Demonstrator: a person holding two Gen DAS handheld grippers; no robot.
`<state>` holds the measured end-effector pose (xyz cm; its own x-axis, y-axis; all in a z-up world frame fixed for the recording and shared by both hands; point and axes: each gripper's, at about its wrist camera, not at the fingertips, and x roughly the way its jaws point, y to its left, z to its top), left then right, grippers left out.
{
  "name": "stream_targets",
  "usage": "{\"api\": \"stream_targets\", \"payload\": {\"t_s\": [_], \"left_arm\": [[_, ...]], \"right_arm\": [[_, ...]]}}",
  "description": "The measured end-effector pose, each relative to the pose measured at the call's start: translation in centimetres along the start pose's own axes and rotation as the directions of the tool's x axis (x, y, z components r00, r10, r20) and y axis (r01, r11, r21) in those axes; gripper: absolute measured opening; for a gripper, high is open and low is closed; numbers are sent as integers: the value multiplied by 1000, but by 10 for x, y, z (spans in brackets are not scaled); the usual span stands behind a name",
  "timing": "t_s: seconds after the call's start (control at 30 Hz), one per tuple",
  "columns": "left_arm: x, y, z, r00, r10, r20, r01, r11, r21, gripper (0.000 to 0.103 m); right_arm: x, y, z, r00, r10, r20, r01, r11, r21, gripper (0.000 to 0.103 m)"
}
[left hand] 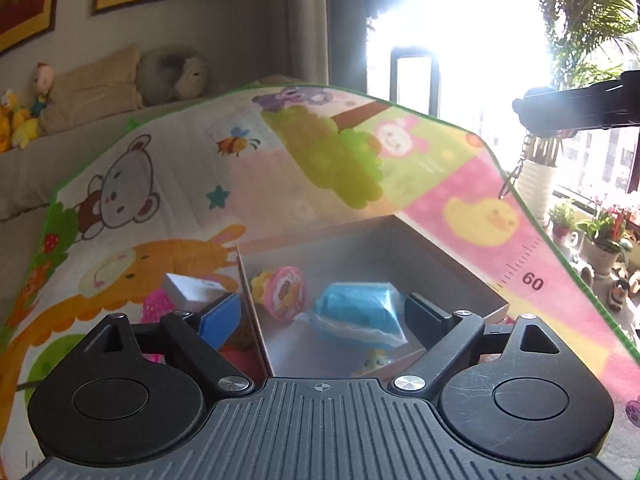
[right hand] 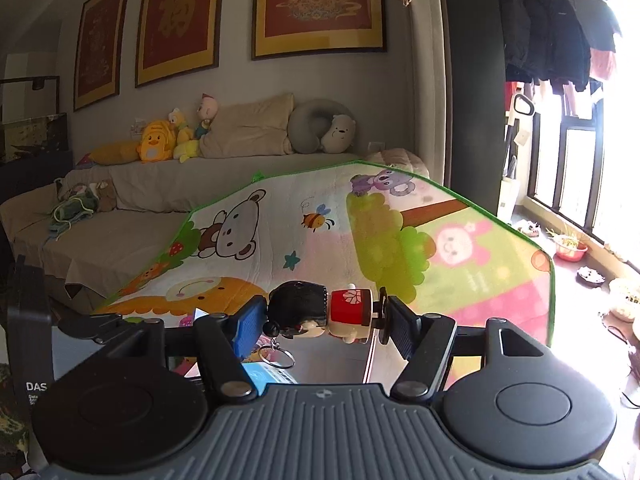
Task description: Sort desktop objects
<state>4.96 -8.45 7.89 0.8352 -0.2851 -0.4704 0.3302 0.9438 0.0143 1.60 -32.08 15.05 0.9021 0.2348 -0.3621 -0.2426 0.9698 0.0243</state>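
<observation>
Cardboard box (left hand: 448,264) on cartoon mat (left hand: 168,184) already holds blue packet (left hand: 360,312) and pink toy (left hand: 286,288); white case (left hand: 192,290) left outside; left gripper (left hand: 320,312) jaws spread, empty; right gripper (right hand: 320,320) clamps doll keychain (right hand: 320,312) aloft, unsorted

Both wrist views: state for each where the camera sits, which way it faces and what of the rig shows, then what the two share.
Left wrist: sits behind the left gripper, looking slightly down into the cardboard box holding a blue packet; its fingers stand open and empty, and the right gripper juts in at upper right.
Right wrist: sits behind the right gripper, facing the sofa; its fingers clamp a doll keychain.
Shared: the cartoon play mat and the grey neck pillow.
</observation>
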Motion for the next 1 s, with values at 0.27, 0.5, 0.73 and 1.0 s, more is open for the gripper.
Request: {"api": "stream_targets", "payload": {"t_s": [0.27,0.5,0.73,1.0], "left_arm": [[-30,44,-60,987,131,-91,-135,990,-36,97],[-24,81,-81,963,207,-171,-226,969,-100,99],[2,76,-74,973,153,-172,-175,978,-117,99],[-16,90,-82,973,173,-151,-195,970,-144,101]], "right_arm": [[98,10,-16,975,36,-219,-22,998,65,66],[120,33,-31,959,60,-277,-37,995,89,67],[150,106,-10,934,149,-324,-170,985,-39,67],[266,175,1,870,129,-476,-189,979,-79,77]]}}
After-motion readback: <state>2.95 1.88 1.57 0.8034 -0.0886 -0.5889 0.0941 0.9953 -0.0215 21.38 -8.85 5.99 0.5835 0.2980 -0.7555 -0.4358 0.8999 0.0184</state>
